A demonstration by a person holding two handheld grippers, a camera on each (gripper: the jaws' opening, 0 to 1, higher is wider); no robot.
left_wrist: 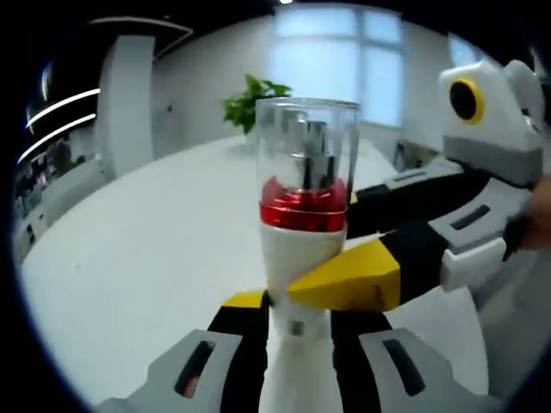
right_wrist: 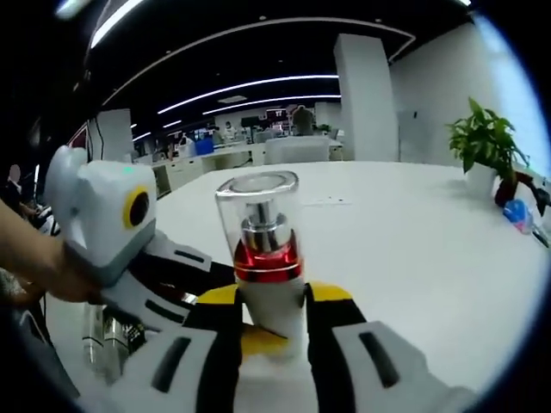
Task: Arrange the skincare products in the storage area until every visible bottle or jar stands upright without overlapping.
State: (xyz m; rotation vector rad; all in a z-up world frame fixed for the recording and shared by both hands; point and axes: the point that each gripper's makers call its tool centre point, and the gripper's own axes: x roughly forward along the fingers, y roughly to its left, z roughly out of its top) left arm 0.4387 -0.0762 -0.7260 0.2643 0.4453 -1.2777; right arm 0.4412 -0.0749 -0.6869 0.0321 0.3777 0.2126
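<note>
Item one: pump bottle (left_wrist: 303, 215), white body, red metallic collar, silver pump head under a clear cap; it stands upright between my two grippers above the white bench (left_wrist: 129, 275), its base hidden behind the jaws, so I cannot tell whether it rests on the surface or is lifted clear. Item two: left gripper (left_wrist: 297, 331), jaws clenched on the bottle's lower white body, one black-and-yellow tip on each side; I judge this hold is there to keep the bottle vertical. Item three: right gripper (right_wrist: 271, 314), jaws likewise grasping the bottle below the red collar, coming in from the opposite side; in the left gripper view its yellow tip crosses the bottle's front. I judge the double grip serves a transfer from one gripper to the other or a steadying before setting down upright. Item four: clear containers (right_wrist: 108, 340), low on the near left in the right gripper view, partly behind the left gripper, too blurred to name. Item five: potted plant (left_wrist: 250, 103) at the bench's far side, well apart from the work. Item six: small blue object (right_wrist: 516, 213) on the far right, in the right gripper view.
</note>
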